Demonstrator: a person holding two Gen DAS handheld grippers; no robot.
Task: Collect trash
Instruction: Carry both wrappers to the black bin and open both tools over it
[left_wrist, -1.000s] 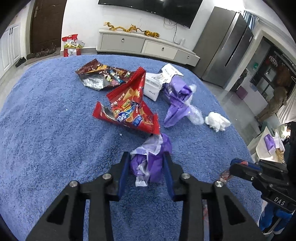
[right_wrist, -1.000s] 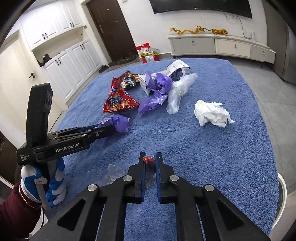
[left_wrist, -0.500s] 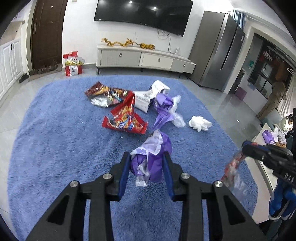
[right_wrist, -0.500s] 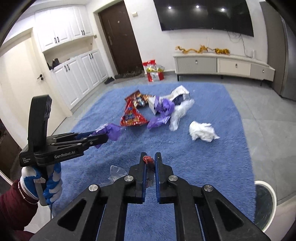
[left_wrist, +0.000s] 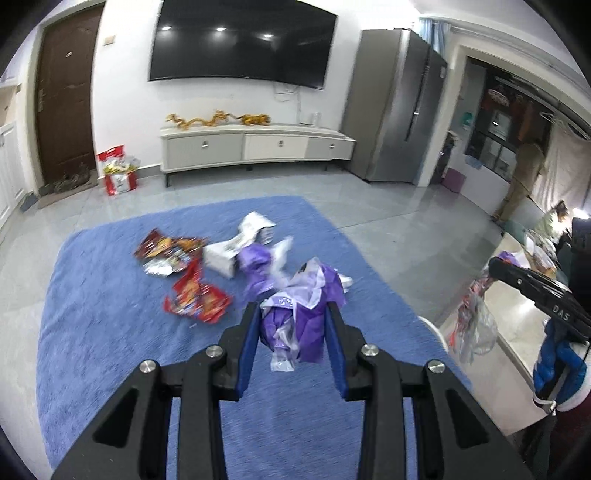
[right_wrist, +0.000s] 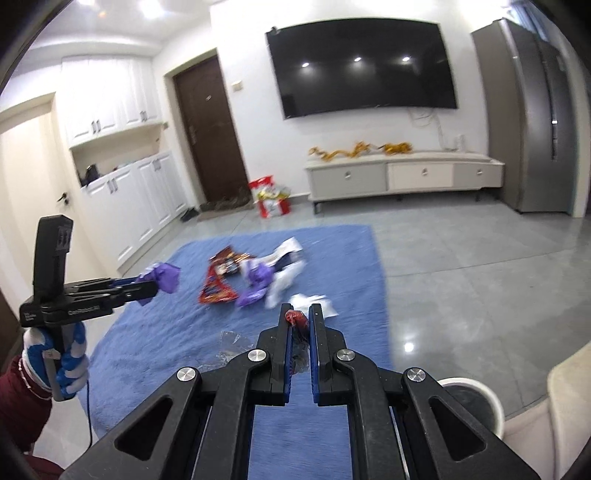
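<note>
My left gripper (left_wrist: 293, 314) is shut on a crumpled purple plastic bag (left_wrist: 299, 325) and holds it high above the blue rug (left_wrist: 92, 332); it also shows in the right wrist view (right_wrist: 162, 278). My right gripper (right_wrist: 299, 314) is shut on a clear wrapper with a red end (right_wrist: 296, 319); the wrapper hangs from it in the left wrist view (left_wrist: 474, 321). On the rug lie red snack bags (left_wrist: 195, 295), a white box (left_wrist: 236, 247), another purple bag (left_wrist: 258, 269) and a white tissue (right_wrist: 312, 302).
A white round bin (right_wrist: 469, 398) stands at the lower right, off the rug, beside a pale counter edge (right_wrist: 569, 424). A TV cabinet (right_wrist: 402, 175), a fridge (right_wrist: 539, 110) and a red gift bag (right_wrist: 271, 201) stand along the far wall. Grey tiled floor surrounds the rug.
Both grippers have risen well above the rug with their loads, so the trash pile looks smaller and farther. The white bin has come further into the right wrist view.
</note>
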